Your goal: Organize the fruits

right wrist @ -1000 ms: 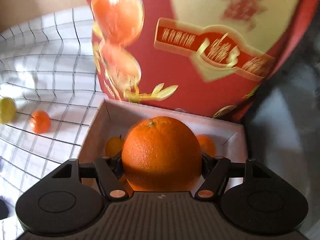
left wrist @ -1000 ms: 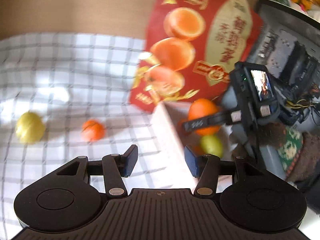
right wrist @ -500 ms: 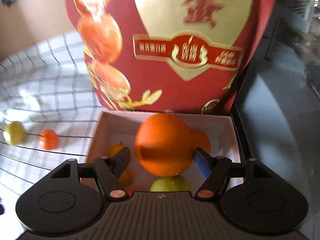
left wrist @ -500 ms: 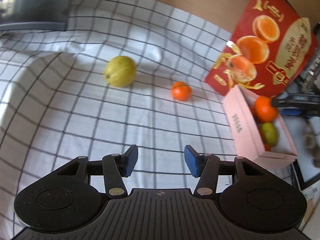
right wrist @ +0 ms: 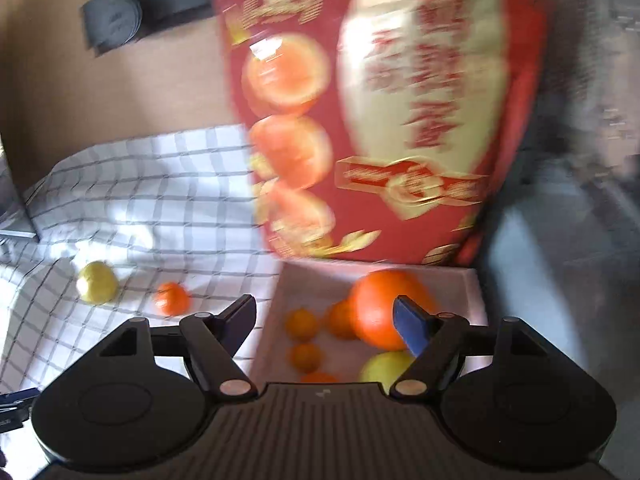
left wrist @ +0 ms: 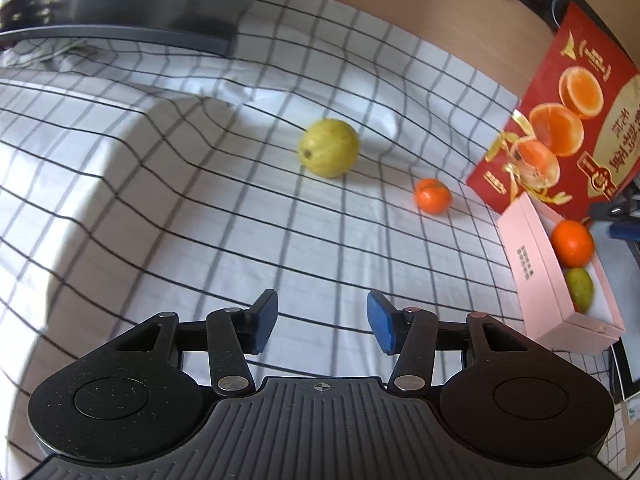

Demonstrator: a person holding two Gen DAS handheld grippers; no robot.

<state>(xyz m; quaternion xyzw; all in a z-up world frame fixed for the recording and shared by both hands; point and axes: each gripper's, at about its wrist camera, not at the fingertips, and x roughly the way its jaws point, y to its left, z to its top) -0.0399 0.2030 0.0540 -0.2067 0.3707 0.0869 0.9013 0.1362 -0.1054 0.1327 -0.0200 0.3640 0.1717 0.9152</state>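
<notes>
A yellow-green fruit (left wrist: pixel 329 147) and a small orange (left wrist: pixel 433 196) lie on the checked cloth, well beyond my left gripper (left wrist: pixel 322 322), which is open and empty. The pink box (left wrist: pixel 532 264) at the right holds a large orange (left wrist: pixel 573 241) and a green fruit (left wrist: pixel 579 289). In the right wrist view my right gripper (right wrist: pixel 326 324) hangs above the pink box (right wrist: pixel 280 300), its jaws opening and empty. The large orange (right wrist: pixel 376 312) rests in the box behind the right fingertip, among several small oranges and a green fruit (right wrist: pixel 380 366). The yellow-green fruit (right wrist: pixel 97 282) and small orange (right wrist: pixel 172 298) lie left of the box.
A red carton (left wrist: pixel 560 128) printed with oranges stands upright behind the box. A dark flat object (left wrist: pixel 120 12) lies at the far left of the cloth. A wooden surface (left wrist: pixel 400 8) borders the cloth at the back. Dark equipment sits right of the box.
My right gripper let go of the large orange, which now rests in the box, and rose with its jaws widening. My left gripper swung left away from the box and now faces the loose fruit.
</notes>
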